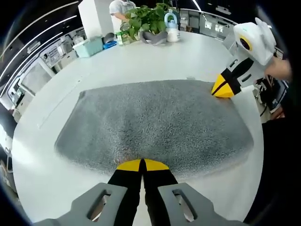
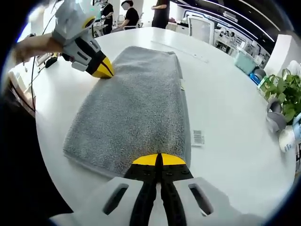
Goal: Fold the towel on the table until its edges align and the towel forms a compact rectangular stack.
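The towel (image 1: 155,122) lies flat on the white surface (image 1: 141,61), grey and already narrowed to a long rectangle, so the step in hand looks like the start of a further fold along its length.

In the left gripper view, the left gripper (image 1: 142,165) has its yellow tips together at the towel's near edge, right in front of it. They appear to be pinching that edge, though the cloth between the tips is too hidden to be sure. Ahead and to the right, the right gripper (image 1: 223,88) sits with its tips on the towel's far corner.

In the right gripper view, the right gripper (image 2: 158,160) is likewise closed at the near short edge of the towel (image 2: 136,103), seemingly nipping the hem. A small white label (image 2: 198,137) sticks out from the towel's side just ahead and right of it. The left gripper (image 2: 101,69) rests far ahead to the left, at the opposite end, tips together on the long edge.

Both grippers seem to be set at corners of one long side. The next move calls for lifting that side together, carrying it across to the opposite long edge, and laying it down so the edges meet squarely. Uneven lift would skew the fold. Plants (image 1: 148,19) and boxes (image 1: 89,46) stand well beyond the towel, clear of the work.
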`<state>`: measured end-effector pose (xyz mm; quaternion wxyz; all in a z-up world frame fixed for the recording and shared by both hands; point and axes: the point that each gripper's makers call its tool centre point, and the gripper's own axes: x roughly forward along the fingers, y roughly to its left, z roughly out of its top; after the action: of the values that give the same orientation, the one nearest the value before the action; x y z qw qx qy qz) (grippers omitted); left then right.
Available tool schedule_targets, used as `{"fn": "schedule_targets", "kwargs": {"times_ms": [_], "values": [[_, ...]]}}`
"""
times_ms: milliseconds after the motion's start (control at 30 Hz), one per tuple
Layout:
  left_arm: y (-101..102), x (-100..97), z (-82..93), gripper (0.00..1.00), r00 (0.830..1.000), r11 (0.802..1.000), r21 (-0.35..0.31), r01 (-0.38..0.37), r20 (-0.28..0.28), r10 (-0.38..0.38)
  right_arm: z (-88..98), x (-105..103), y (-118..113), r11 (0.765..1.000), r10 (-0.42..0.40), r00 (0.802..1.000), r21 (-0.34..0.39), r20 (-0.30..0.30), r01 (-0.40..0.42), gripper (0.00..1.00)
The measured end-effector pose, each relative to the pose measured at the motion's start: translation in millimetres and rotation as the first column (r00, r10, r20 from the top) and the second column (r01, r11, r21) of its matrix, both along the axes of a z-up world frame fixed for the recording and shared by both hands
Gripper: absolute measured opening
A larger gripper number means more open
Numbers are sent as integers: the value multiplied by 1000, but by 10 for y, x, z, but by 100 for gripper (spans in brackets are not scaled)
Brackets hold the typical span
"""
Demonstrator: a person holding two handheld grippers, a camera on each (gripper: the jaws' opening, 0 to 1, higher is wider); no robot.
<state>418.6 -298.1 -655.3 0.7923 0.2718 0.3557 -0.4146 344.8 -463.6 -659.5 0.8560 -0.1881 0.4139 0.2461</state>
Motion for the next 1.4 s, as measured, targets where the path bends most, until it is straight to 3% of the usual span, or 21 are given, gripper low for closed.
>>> {"fn": "schedule_targets", "kwargs": {"times_ms": [533, 767, 1100, 1233, 1400], "values": [[18, 41, 3, 1, 1000, 1000, -22, -17, -17, 17, -1, -146, 102, 1000, 18, 1000, 12, -18, -18, 0], [9, 47, -1, 1, 999, 1000, 10, 5, -38, -5, 5, -175, 116, 999, -12, 1000, 48, -27, 14, 0], [15, 54, -7, 1, 997, 1000, -22, -8, -81, 7, 5, -188, 129, 997, -27, 999, 71, -26, 29, 0], [20, 110, -7, 1, 991, 994, -66, -83, -112, 76, 5, -243, 180, 996, -20, 999, 90, -38, 23, 0], [20, 117, -13, 1, 992, 994, -71, -77, -108, 69, 0, -282, 230, 997, -6, 999, 83, -44, 9, 0]]}}
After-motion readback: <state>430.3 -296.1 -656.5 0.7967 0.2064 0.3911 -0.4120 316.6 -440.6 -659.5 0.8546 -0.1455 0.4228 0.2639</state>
